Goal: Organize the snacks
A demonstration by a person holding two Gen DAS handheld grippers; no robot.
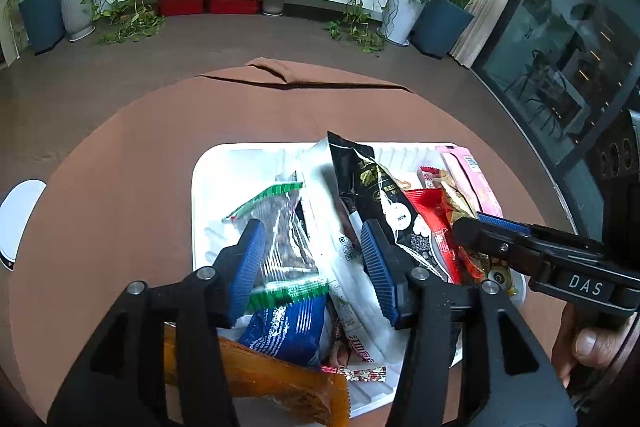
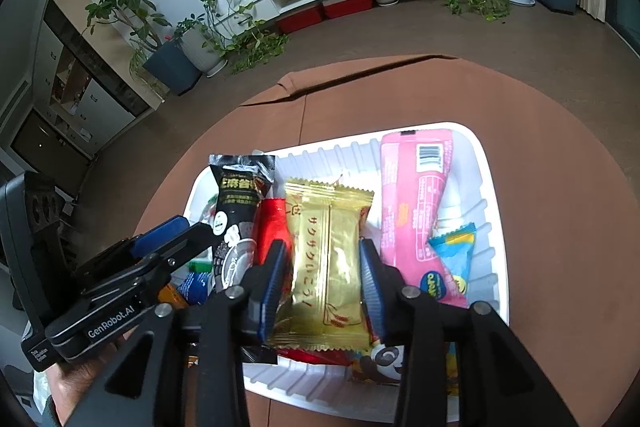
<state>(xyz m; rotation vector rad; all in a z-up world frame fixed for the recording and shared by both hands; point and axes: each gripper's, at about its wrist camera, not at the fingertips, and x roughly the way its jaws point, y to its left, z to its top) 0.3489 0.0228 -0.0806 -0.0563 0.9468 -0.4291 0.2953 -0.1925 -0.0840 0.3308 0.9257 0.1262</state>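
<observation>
A round surface (image 1: 120, 167) under a brown cloth carries a white tray (image 1: 200, 187) of snacks and a white dish (image 1: 18, 219) at its edge.

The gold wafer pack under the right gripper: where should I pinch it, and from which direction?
Grip the gold wafer pack across its narrow width, at mid-length, coming down from above. It lies flat on top of the pile in the white tray, long edges running away from the camera, and the right gripper already straddles those edges with its jaws apart.
</observation>
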